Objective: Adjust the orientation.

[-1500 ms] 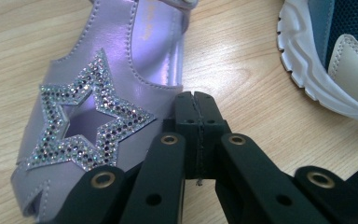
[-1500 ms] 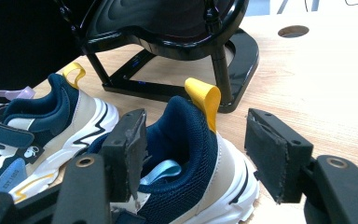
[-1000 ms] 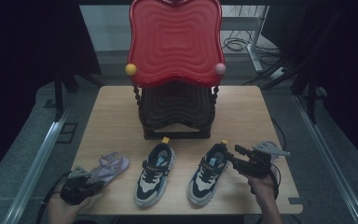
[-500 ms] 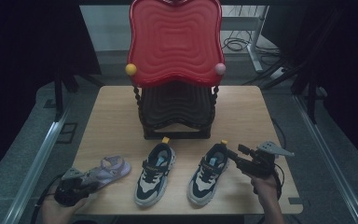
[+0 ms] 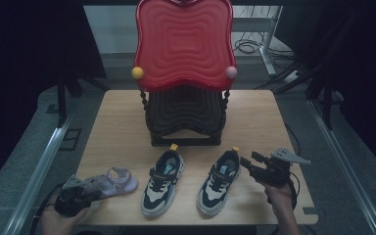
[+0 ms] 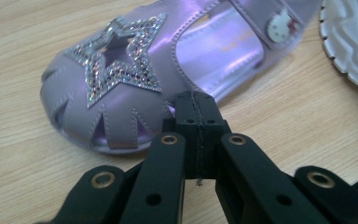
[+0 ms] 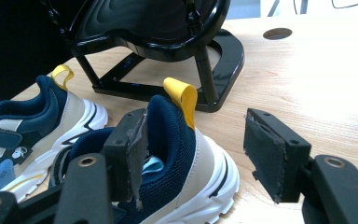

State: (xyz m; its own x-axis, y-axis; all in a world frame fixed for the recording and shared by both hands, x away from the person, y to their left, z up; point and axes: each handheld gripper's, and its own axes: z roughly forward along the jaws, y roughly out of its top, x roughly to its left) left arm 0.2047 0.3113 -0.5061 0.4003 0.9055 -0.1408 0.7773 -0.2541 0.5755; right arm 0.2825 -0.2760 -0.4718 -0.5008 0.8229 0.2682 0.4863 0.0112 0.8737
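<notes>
Purple sandal (image 6: 135, 88) lies at the table's (image 5: 117, 127) near left corner, its heel strap cut off in the left gripper view, just ahead of the left gripper (image 6: 196, 109), whose jaws are pressed together on nothing. Right gripper (image 7: 193, 149) gapes wide around the heel of the right sneaker (image 7: 177, 158), pads apart from it; the left sneaker (image 7: 42, 116) beside is partly hidden.

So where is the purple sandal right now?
In the high view the purple sandal lies at the table's near left, left of the two sneakers, with the shut left gripper at its toe.

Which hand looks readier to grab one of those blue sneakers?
The right. Its gripper stands open with the heel of the nearer sneaker between the jaws, not yet pinched. The left gripper is shut, over by the purple sandal.
</notes>
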